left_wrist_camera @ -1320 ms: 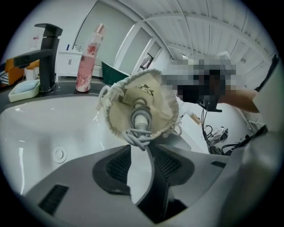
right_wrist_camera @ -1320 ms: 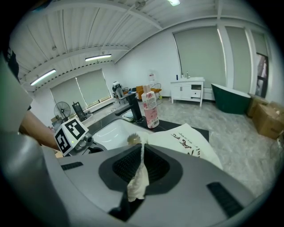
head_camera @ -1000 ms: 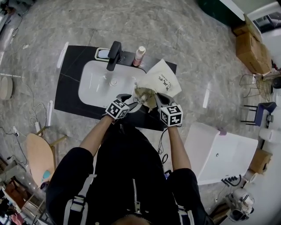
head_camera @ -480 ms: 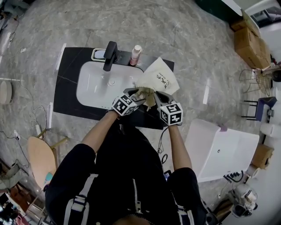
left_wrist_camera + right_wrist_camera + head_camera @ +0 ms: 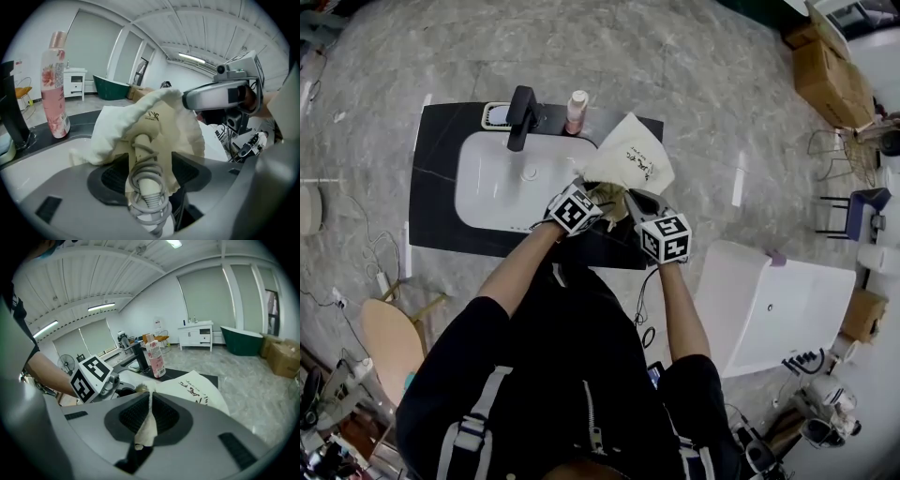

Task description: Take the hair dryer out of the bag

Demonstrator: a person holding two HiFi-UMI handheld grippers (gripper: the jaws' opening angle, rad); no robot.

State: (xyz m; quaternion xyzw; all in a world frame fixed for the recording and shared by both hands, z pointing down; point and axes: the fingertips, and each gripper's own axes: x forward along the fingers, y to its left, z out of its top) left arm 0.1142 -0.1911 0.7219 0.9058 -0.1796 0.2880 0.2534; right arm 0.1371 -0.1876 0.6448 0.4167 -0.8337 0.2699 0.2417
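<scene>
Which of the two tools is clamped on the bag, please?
The right tool, shut on the bag; the left tool has just been opening, the hair dryer between its open jaws.

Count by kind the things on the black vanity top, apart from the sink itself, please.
Cloth bag: 1
Hair dryer, partly inside the bag: 1
Pink bottle: 1
Black faucet: 1
Small tray: 1
Total: 5

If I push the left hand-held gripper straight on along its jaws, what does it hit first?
Most likely the hair dryer, its cord-wrapped handle sticking out of the bag. It already stands between the jaws of the left hand-held gripper, which have just been opening.
</scene>
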